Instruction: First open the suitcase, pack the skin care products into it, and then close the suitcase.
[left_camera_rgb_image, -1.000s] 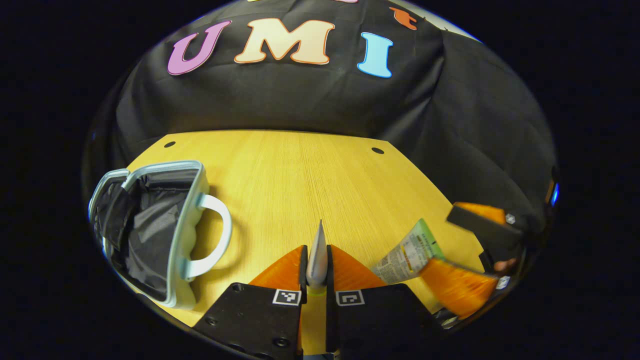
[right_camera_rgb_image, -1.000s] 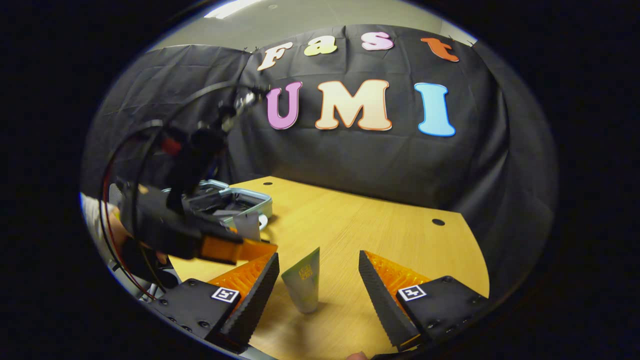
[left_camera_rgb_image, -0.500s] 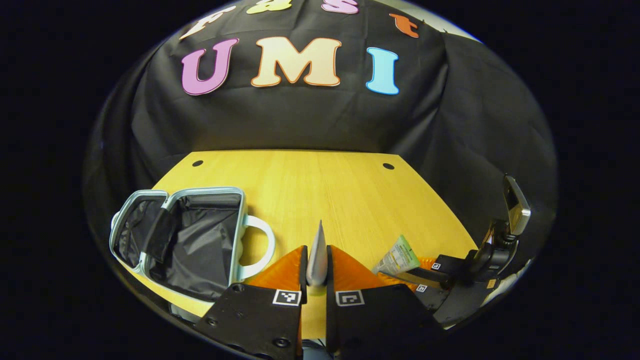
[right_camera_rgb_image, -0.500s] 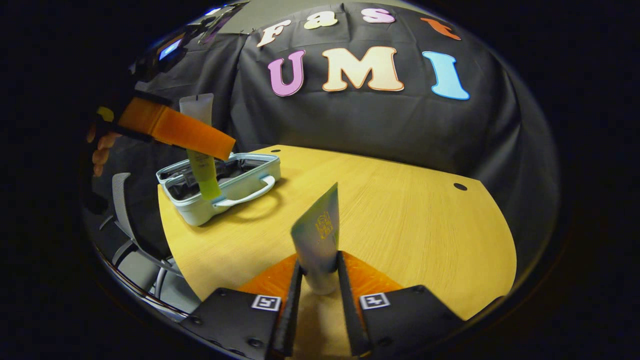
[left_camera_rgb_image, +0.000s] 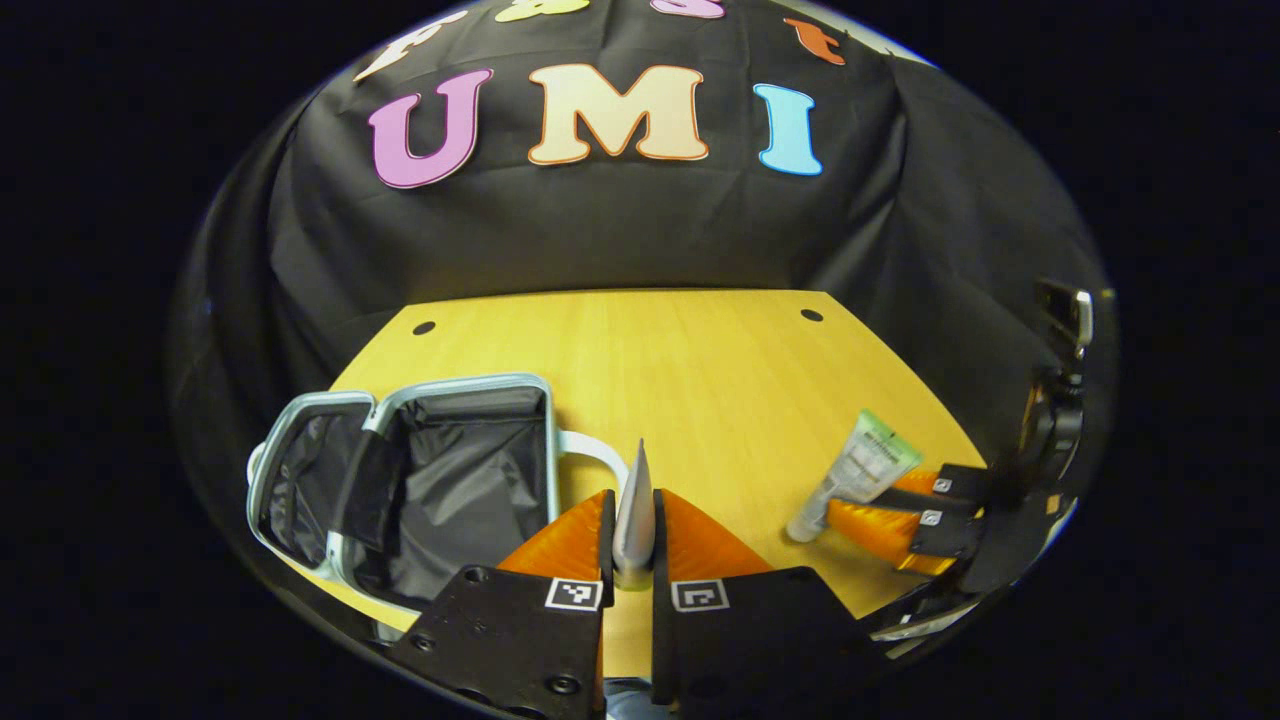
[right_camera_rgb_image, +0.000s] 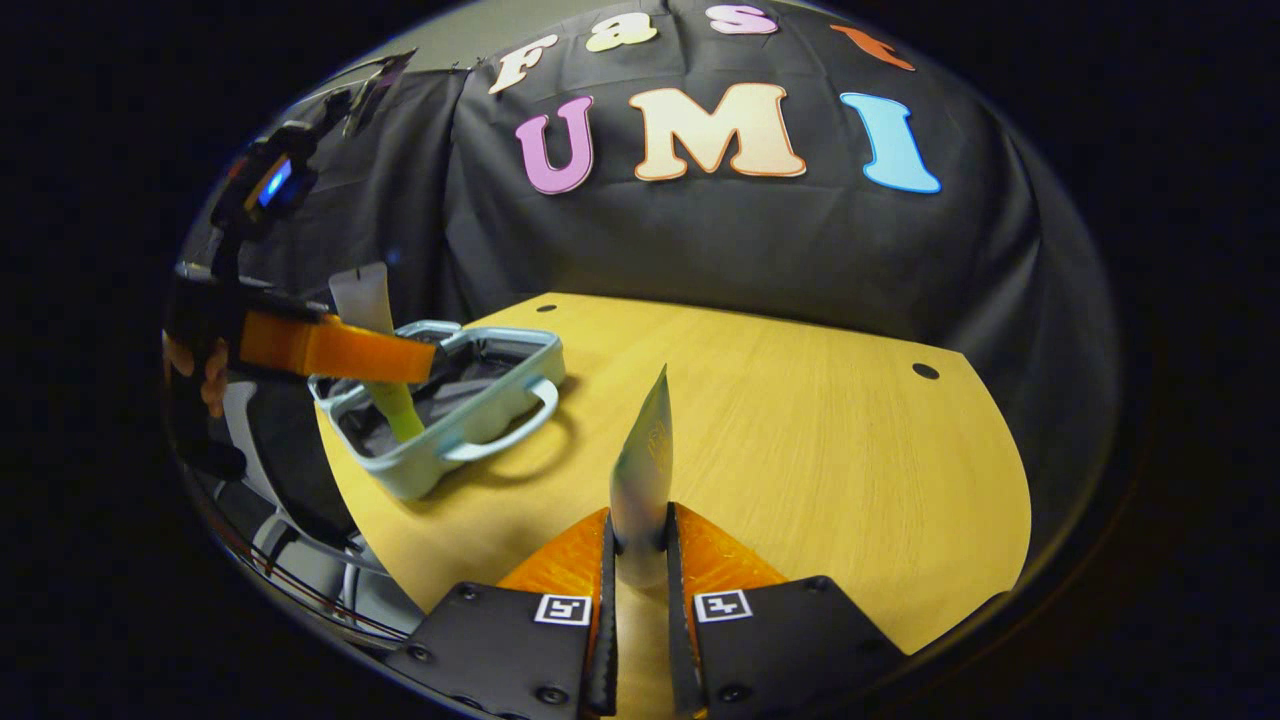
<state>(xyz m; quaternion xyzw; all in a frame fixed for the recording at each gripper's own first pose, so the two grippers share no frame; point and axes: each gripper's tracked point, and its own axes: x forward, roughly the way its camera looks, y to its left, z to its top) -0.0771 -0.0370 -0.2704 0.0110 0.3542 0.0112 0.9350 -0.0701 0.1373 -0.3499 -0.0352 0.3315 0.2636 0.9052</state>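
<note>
The pale blue suitcase (left_camera_rgb_image: 420, 470) lies open on the wooden table (left_camera_rgb_image: 700, 360), its dark lining showing. My left gripper (left_camera_rgb_image: 633, 495) is shut on a pale tube (left_camera_rgb_image: 633, 500) seen edge-on, just right of the suitcase handle. In the right gripper view that left gripper (right_camera_rgb_image: 425, 350) holds the tube (right_camera_rgb_image: 375, 340) upright, its yellow-green end down over the open suitcase (right_camera_rgb_image: 450, 400). My right gripper (right_camera_rgb_image: 640, 512) is shut on a green and white tube (right_camera_rgb_image: 645, 460), held above the table (right_camera_rgb_image: 850, 450). The left gripper view shows it (left_camera_rgb_image: 850, 500) at the right with that tube (left_camera_rgb_image: 860, 465).
A hand (right_camera_rgb_image: 200, 370) holds the left gripper at the table's left edge. Chair legs (right_camera_rgb_image: 300, 540) stand on the floor below that edge. Two small dark holes (left_camera_rgb_image: 812, 315) mark the table's far corners. Black cloth hangs behind the table.
My right gripper has shut on the green and white tube and lifted it. My left gripper has carried its tube leftward and lowered it over the open suitcase.
</note>
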